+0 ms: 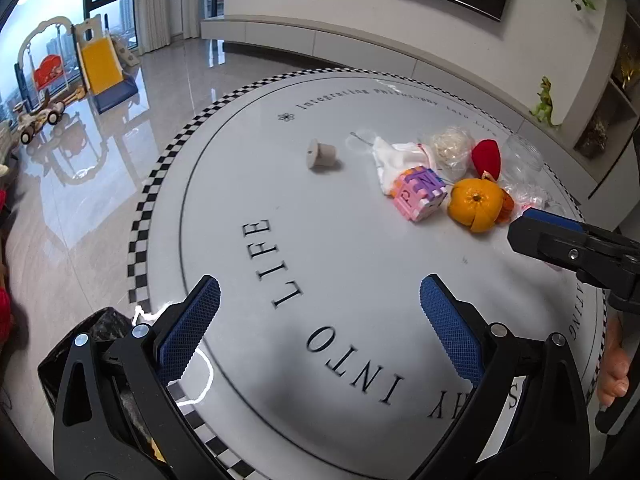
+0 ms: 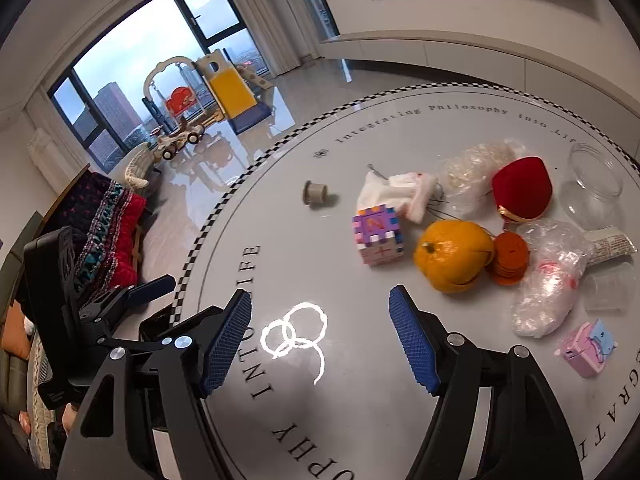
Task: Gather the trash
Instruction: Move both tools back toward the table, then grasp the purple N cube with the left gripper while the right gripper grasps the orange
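My left gripper [image 1: 320, 320] is open and empty above the round white table [image 1: 340, 248], near its front left edge. My right gripper [image 2: 320, 334] is open and empty, just short of an orange [image 2: 454, 256]. Its fingertip shows at the right of the left wrist view [image 1: 536, 232]. Past the orange lie an orange disc stack [image 2: 509, 259], a crumpled clear plastic bag [image 2: 548, 280], a white crumpled wrapper [image 2: 400, 194], another clear bag [image 2: 472, 168] and a small grey spool [image 2: 315, 193]. A black-lined trash bin [image 1: 80, 344] stands below the table's left edge.
A pink-purple puzzle cube [image 2: 378, 235], a red heart-shaped box [image 2: 522, 188], a clear jar [image 2: 594, 188], a small clear cup [image 2: 608, 286], a printed tube [image 2: 610, 245] and a pink toy [image 2: 588, 348] sit on the table. A sofa with a red blanket [image 2: 108, 220] is on the left.
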A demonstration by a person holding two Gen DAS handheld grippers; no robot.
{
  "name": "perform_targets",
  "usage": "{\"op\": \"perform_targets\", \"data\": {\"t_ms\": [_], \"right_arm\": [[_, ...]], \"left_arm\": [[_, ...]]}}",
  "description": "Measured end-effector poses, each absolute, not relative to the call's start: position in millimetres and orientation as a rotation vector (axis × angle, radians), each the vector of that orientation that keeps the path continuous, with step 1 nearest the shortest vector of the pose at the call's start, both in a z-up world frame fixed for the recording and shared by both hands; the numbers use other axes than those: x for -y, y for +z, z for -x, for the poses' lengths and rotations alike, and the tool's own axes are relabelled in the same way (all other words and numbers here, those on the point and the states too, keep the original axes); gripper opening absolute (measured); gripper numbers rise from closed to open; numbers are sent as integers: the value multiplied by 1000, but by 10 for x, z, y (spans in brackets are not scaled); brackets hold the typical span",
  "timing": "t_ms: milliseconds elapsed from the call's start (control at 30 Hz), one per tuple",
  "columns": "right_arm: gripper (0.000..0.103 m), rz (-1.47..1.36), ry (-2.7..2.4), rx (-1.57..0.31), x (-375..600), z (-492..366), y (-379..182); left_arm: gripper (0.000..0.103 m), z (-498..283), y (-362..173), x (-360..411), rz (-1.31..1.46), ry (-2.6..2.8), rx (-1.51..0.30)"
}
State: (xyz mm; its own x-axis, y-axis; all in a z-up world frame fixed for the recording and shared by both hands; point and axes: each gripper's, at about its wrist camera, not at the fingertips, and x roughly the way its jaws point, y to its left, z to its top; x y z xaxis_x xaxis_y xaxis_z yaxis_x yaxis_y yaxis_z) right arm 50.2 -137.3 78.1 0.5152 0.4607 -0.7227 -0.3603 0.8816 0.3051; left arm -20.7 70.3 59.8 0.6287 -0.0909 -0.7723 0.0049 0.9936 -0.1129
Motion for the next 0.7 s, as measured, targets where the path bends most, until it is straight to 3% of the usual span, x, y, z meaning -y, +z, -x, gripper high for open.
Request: {"op": "perform_targets", "data": {"t_ms": [433, 567, 700], "right_arm": [[72, 88, 358, -897, 1508, -1182, 450], [79, 209, 329, -896, 1414, -1318, 353], [74, 281, 285, -911, 1450, -1438, 257]], "left_arm": [[97, -471, 469, -290, 71, -78, -933], [97, -528, 384, -284, 75, -80, -949], [97, -575, 355, -277, 95, -74, -958]]}}
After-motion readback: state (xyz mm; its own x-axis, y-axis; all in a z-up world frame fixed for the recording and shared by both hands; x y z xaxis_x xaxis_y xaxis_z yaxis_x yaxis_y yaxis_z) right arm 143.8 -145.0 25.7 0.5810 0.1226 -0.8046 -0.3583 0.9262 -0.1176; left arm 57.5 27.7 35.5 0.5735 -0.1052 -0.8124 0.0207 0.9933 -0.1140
